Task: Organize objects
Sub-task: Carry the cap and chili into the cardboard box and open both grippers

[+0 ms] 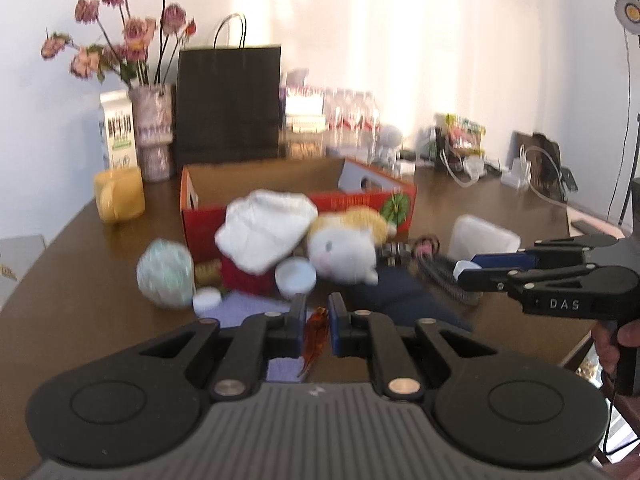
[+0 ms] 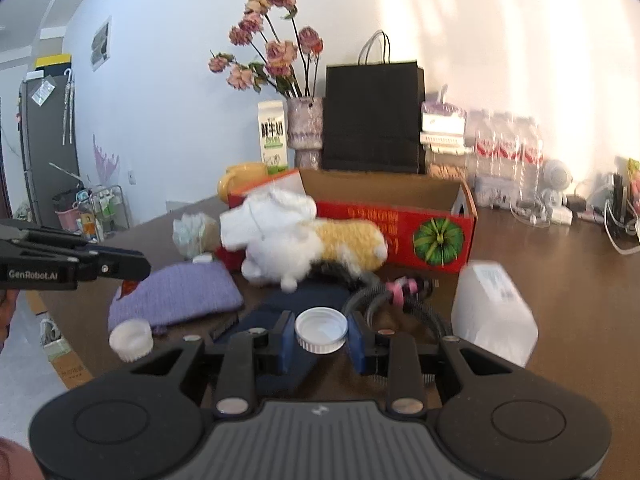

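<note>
White lid [image 2: 321, 330] between right claw [image 2: 321, 334] pads

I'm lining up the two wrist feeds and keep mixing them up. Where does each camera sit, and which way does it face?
Left wrist: rides the left gripper, shut on an amber hair clip, facing the red box; the right gripper and its hand show at right.
Right wrist: rides the right gripper, shut on a white lid, facing the same box from further right; the left gripper enters at left.
Shared: box, plush toy, black bag, flower vase.
</note>
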`<state>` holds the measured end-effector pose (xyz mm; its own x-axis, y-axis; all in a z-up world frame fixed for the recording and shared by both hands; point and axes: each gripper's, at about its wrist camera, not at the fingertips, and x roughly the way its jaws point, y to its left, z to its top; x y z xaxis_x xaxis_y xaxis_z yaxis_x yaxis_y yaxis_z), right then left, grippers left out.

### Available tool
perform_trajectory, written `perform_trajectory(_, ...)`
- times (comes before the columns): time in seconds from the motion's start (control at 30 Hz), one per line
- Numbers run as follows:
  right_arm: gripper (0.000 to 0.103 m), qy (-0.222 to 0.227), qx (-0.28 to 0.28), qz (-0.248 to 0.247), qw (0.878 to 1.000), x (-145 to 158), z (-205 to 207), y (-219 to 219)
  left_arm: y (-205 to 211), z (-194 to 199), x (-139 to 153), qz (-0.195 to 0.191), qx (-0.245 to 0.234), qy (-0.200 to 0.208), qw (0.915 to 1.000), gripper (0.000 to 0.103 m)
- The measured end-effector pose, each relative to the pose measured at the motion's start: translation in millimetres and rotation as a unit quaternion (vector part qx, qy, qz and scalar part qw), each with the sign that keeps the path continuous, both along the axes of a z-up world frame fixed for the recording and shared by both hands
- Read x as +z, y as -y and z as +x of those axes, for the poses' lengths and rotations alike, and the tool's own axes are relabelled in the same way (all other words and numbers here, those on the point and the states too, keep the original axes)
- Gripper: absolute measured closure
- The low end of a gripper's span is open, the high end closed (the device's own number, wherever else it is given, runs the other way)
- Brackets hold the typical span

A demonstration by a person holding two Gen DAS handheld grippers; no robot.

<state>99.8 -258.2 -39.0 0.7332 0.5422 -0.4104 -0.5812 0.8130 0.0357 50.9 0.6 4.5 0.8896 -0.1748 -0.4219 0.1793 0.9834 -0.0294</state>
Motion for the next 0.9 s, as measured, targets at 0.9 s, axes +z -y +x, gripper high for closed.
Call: perform_trajectory(0.9, 0.076, -0.01, -0.071, -0.012, 0.997, 77.0, 201.6, -80.1, -8.4, 217.6, 62.3, -0.018, 0.046, -0.021, 0.9986, 0.091)
